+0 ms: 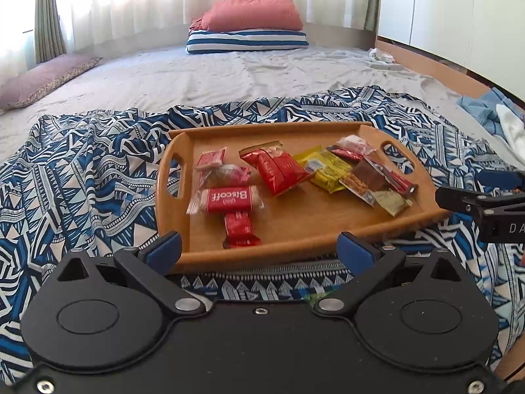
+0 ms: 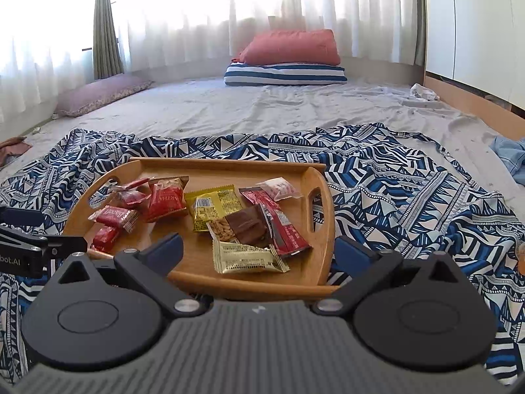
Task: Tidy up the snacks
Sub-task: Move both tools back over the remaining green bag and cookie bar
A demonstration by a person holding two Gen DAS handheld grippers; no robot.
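A wooden tray (image 1: 295, 226) (image 2: 249, 168) lies on a blue-and-white patterned cloth on the bed. Several snack packets lie on it: red Biscoff packs (image 1: 226, 198) (image 2: 113, 217) at the left, a red bag (image 1: 277, 169) (image 2: 165, 198) in the middle, a yellow pack (image 1: 326, 169) (image 2: 213, 207), a brown bar (image 2: 247, 226) and a gold packet (image 2: 244, 257) towards the right. My left gripper (image 1: 261, 249) stands open at the tray's near edge, nothing between its blue pads. My right gripper (image 2: 259, 251) is open too, over the tray's near right corner, holding nothing.
The patterned cloth (image 1: 82, 170) spreads around the tray. Red and striped pillows (image 1: 249, 28) lie at the bed's far end, a purple pillow (image 1: 42, 80) at the left. Blue clothing (image 1: 482, 111) lies at the right, by a wooden bed edge and white cupboards.
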